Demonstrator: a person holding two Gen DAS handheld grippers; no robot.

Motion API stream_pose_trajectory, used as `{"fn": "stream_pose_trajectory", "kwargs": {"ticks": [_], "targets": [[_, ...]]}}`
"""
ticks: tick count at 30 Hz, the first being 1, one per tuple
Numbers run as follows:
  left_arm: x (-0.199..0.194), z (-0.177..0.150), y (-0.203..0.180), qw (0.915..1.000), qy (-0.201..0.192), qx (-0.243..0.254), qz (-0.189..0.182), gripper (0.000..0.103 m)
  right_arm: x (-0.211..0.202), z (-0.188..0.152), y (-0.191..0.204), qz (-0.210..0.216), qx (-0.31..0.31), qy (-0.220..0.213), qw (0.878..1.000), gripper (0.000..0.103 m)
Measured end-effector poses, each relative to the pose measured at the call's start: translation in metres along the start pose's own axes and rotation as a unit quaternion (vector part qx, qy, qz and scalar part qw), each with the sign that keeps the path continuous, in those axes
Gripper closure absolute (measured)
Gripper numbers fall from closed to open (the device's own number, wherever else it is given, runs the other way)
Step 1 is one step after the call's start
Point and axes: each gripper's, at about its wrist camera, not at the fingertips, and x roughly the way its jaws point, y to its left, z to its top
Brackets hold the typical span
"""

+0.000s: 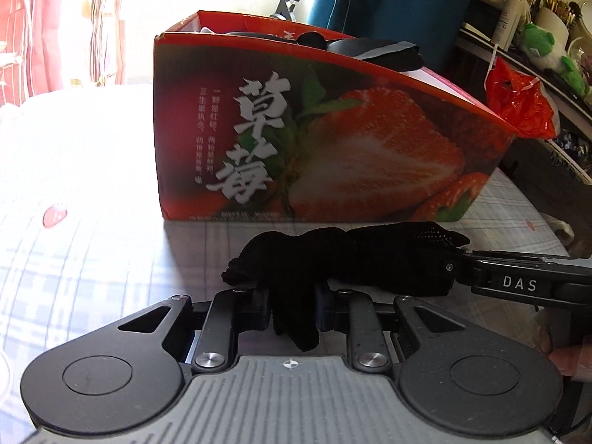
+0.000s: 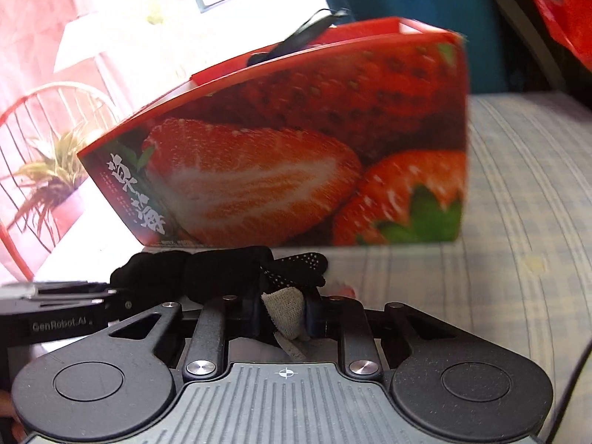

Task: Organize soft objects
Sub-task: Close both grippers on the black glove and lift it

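Left hand-held gripper pinches one end of a rolled black sock bundle; the right hand-held gripper pinches the other end — its jaws nearly together on a grey toe patch seen only in the right view. The bundle lies across the checked bench, just ahead of both sets of fingers. Beyond it stands the strawberry carton; only the left view shows dark items inside.

Black knit sock – bunched, stretched sideways before the strawberry box.
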Motion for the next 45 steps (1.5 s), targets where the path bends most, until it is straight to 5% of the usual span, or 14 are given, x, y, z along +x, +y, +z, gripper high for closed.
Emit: {"fn": "stream_pose_trajectory", "kwargs": {"ticks": [28,45], "targets": [[-0.043,-0.022,-0.027,0.9988,-0.041,0.02,0.018,0.083,-0.048,-0.021,0.018,0.007,-0.034,-0.028,0.999,0.088],[-0.08,0.013,-0.035,0.993,-0.113,0.034,0.014,0.083,-0.083,0.011,0.037,0.022,-0.085,-0.096,0.991,0.088]]}}
